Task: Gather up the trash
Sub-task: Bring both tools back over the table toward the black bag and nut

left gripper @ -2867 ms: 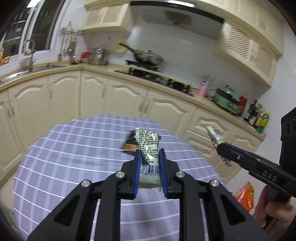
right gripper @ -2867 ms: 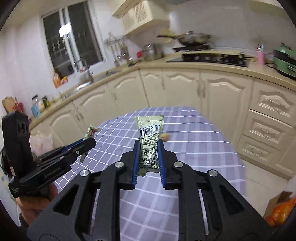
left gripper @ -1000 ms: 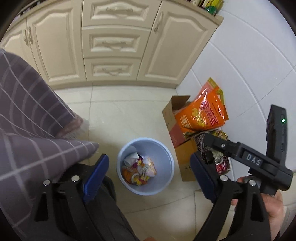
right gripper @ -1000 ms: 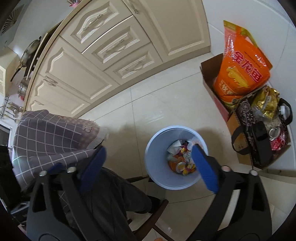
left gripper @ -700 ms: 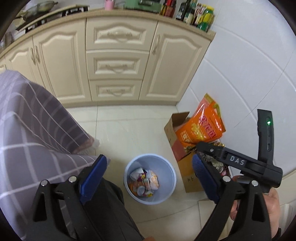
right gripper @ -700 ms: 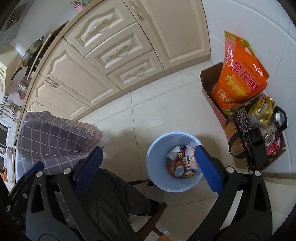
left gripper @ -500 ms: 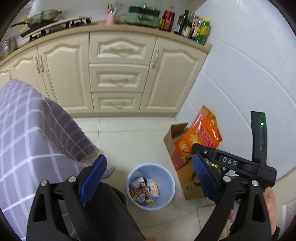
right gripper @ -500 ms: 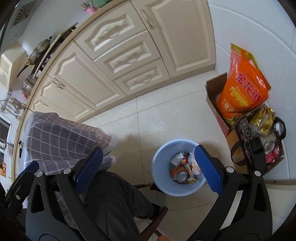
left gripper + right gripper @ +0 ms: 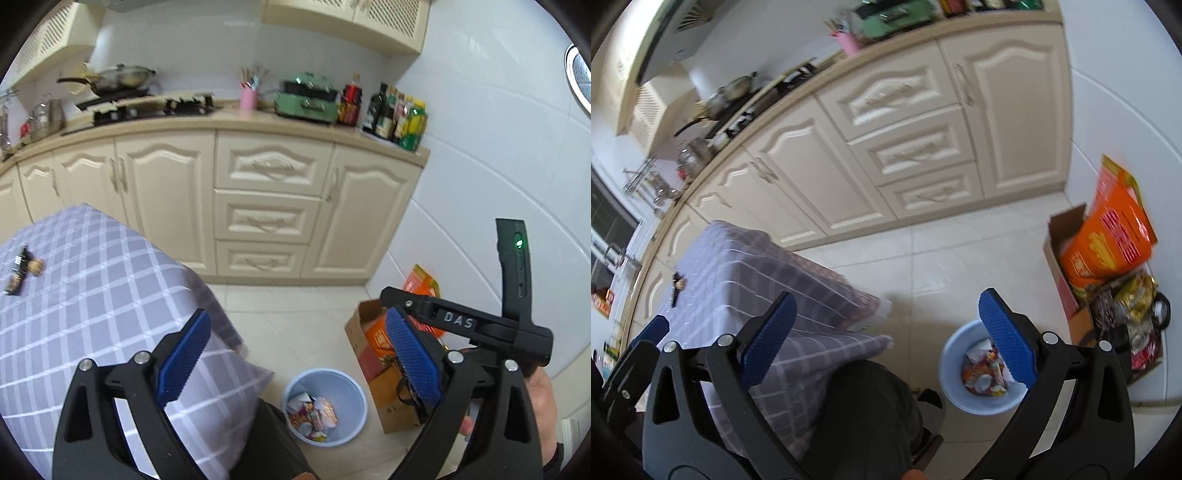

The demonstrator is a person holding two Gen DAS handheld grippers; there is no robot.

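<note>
Left wrist view, largest first: cream cabinets [image 9: 266, 206] fill the background, w/ the checked tabletop [image 9: 74, 317] at lower left. On the floor sits the blue bin [image 9: 327, 406], trash visible inside; cardboard box [image 9: 373, 354] w/ orange bag just beside it. Two small leftover items [image 9: 18, 269] lie on the tabletop's far side, well apart from both tools.

Change noted: approx. three secs ago each tool clamped a wrapper over the tabletop. Now left gripper [image 9: 295, 365] and right gripper [image 9: 882, 339] both have jaws spread wide, nothing between the pads; neither wrapper is in view outside the bin. Both views have lifted from looking down into the bin toward the cabinets.

Assessment: drop-off appears complete for this pair. Task not finished, since the tabletop pieces remain; next trip likely goes there.
</note>
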